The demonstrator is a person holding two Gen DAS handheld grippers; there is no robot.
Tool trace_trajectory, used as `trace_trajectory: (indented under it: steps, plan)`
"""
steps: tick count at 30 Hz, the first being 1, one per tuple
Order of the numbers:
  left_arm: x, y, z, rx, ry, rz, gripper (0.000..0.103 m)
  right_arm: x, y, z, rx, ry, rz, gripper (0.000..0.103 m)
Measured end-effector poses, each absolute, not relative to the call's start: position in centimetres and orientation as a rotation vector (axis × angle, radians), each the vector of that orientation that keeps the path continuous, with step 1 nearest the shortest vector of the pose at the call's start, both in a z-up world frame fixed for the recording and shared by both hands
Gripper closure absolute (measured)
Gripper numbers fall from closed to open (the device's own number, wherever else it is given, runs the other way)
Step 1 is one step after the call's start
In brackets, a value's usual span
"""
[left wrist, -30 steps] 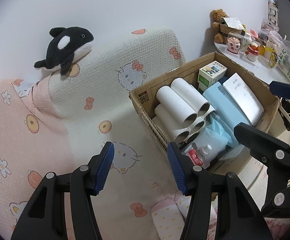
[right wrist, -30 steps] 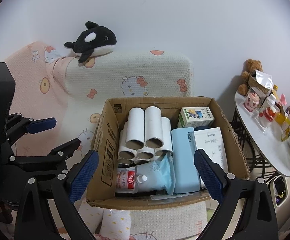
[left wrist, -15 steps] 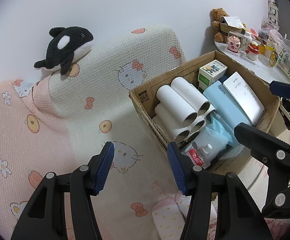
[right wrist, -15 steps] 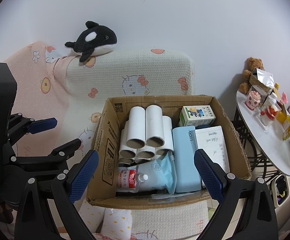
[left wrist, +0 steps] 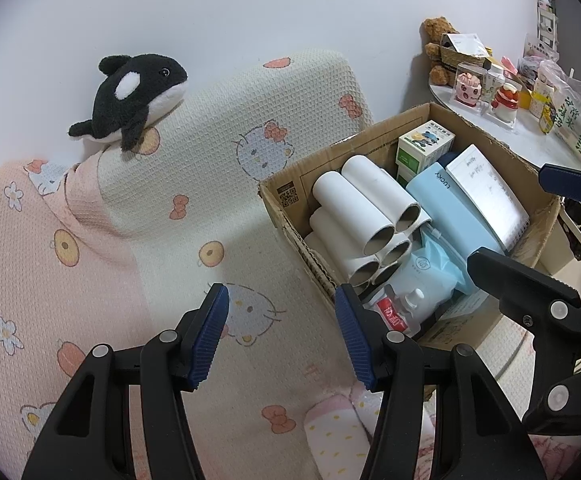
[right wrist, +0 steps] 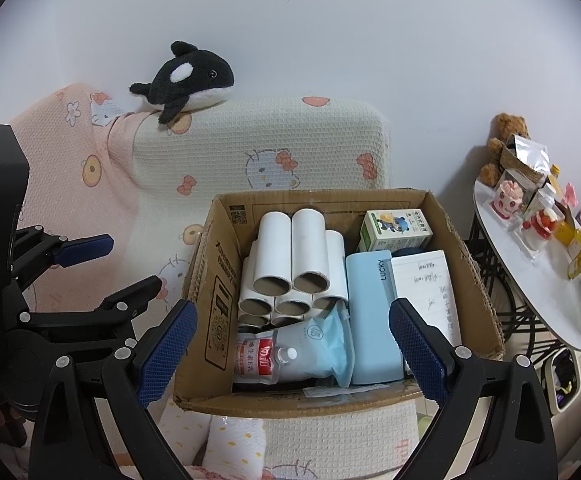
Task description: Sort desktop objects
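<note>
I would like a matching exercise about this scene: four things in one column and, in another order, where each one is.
Things:
1. orca plush
2. paper tubes
3. teddy bear
4. notepad

Places:
A. in the box, at its right side
B. on the white side table, at its far end
C. on top of the blanket-covered backrest
D. stacked in the box, at its left side

Pairs: 1-C, 2-D, 3-B, 4-A
</note>
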State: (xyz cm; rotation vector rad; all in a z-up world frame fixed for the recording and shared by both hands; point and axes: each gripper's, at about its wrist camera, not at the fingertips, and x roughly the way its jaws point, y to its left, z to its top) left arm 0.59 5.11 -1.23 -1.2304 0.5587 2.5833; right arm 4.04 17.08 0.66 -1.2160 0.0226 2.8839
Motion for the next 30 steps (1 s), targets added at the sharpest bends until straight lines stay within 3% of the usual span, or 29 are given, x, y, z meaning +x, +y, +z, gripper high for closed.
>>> trace_trajectory:
  steps: [30]
  plan:
    - [0.7,5.25,-1.12,-1.218,0.58,2.582,0.043,4.3,17.13,0.68,-1.212,0.03,2.864,0.007]
